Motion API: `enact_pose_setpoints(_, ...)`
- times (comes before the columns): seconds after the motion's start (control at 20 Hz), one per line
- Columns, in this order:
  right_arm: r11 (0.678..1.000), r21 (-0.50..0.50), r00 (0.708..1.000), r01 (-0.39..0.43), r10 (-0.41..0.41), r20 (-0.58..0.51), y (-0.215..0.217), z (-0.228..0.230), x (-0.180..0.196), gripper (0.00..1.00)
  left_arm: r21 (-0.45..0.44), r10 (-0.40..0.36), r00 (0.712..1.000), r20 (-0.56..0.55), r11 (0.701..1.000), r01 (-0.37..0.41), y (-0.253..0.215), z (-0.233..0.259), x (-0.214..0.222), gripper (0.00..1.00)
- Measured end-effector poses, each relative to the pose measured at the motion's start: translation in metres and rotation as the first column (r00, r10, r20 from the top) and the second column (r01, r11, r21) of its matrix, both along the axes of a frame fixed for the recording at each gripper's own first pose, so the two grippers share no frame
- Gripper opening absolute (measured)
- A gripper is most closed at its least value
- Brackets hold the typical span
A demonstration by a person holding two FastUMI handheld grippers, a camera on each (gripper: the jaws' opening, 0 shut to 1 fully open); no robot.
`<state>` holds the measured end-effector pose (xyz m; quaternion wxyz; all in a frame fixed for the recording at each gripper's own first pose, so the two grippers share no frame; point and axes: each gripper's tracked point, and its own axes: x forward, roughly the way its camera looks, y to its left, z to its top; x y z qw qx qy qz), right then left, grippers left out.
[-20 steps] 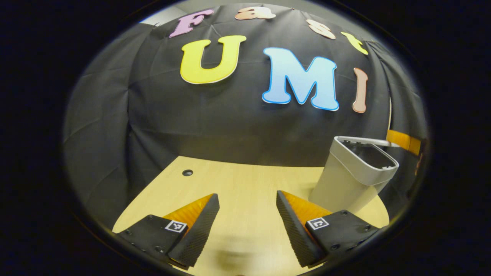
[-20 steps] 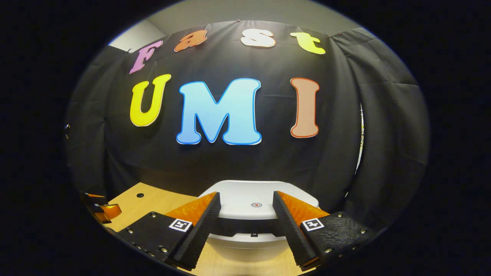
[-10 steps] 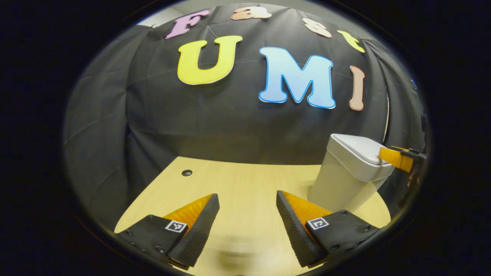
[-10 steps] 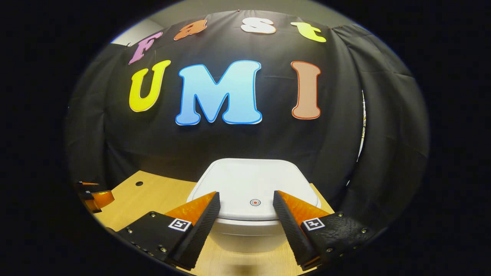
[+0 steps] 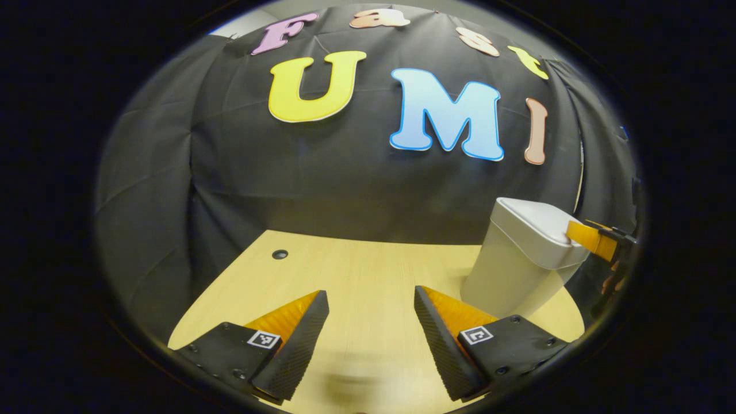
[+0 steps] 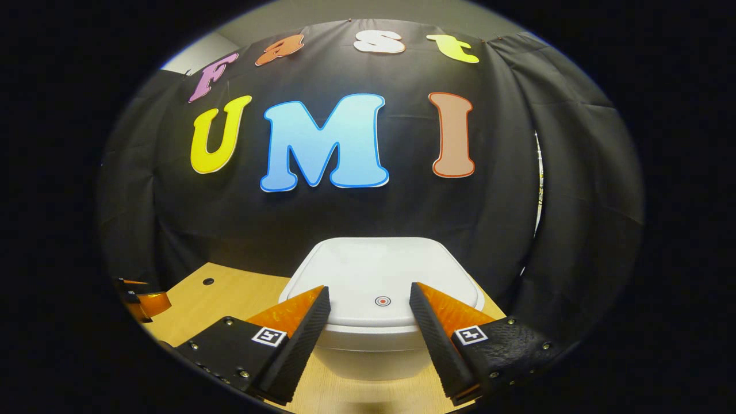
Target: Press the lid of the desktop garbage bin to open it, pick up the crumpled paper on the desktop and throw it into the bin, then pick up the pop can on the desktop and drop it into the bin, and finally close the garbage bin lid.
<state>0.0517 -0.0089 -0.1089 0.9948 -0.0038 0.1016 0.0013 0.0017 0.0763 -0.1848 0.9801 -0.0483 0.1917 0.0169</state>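
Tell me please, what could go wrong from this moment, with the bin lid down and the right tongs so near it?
The right tongs sit open at the front edge of the lid, near its round button mark. Any further downward push there might pop the lid open.

The garbage bin stands near the desk edge, so a sideways nudge while pulling away could shift or tip it.

Whether the lid has latched cannot be told.

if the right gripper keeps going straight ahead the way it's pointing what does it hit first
Most likely the closed lid of the bin: the right gripper, jaws open, points across its front edge. Depth is unclear, so it may skim over toward the black cloth.
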Motion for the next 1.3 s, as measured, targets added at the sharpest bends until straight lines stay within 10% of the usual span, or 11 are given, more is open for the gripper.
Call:
enact_pose_setpoints(0.65,1.0,-0.016,1.0,-0.025,0.025,0.017,-0.002,0.006,-0.007,0.92,0.012,-0.003,0.996,0.084,1.0,0.002,0.003,0.032,-0.001,1.0)
enact_pose_setpoints(1.3,1.0,-0.008,0.98,0.013,-0.011,0.199,0.018,0.098,-0.089,0.92,0.062,-0.131,0.95,0.282,0.991,0.119,-0.037,0.123,-0.018,0.98)
